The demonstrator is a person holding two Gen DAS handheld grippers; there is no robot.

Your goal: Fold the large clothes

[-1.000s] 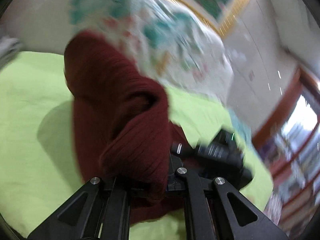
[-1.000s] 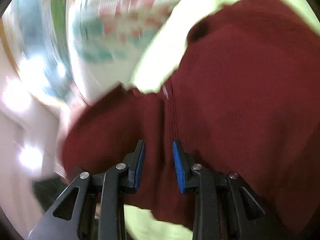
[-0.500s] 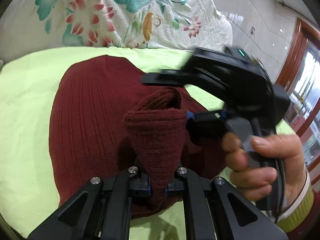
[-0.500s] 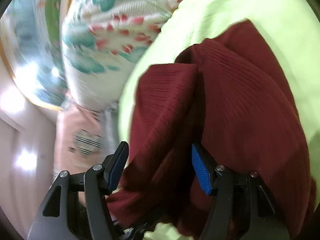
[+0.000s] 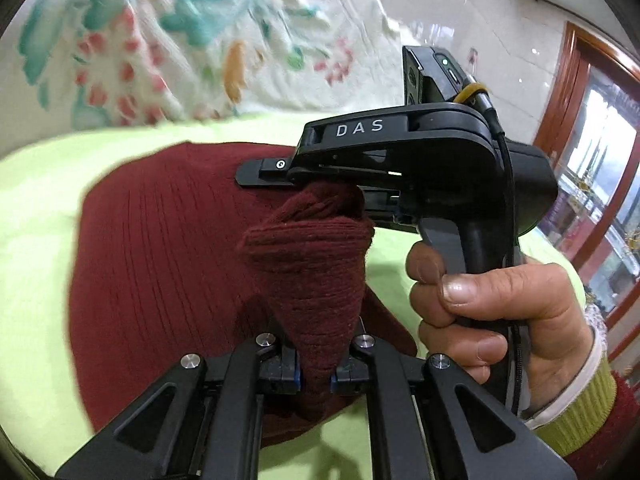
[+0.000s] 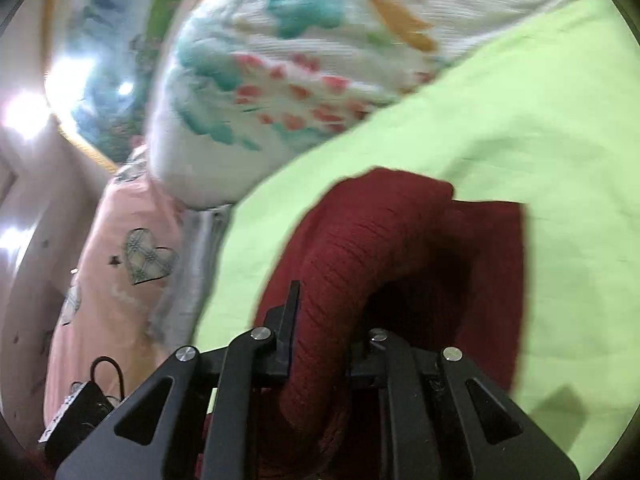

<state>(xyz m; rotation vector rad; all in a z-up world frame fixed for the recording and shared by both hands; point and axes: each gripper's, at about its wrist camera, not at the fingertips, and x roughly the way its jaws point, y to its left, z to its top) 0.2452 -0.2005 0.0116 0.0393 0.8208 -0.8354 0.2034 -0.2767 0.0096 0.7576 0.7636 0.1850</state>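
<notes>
A dark red ribbed knit sweater (image 5: 160,272) lies on a lime green sheet (image 5: 36,208). My left gripper (image 5: 316,376) is shut on a bunched fold of the sweater that rises in a cone between its fingers. In the left wrist view my right gripper (image 5: 344,196), held in a hand, pinches the top of that same fold. In the right wrist view the right gripper (image 6: 320,356) is shut on a thick roll of the sweater (image 6: 360,248), which arches up and forward above the sheet (image 6: 540,112).
A white quilt with teal and red flowers (image 5: 208,44) is piled behind the sweater and also shows in the right wrist view (image 6: 288,72). A pink pillow with heart prints (image 6: 120,272) and a black device with a cable (image 6: 80,408) lie at the left.
The right gripper has closed from open onto the sweater fold. The left gripper keeps its hold and the fold has been lifted a little, with the right gripper now closer to it.
</notes>
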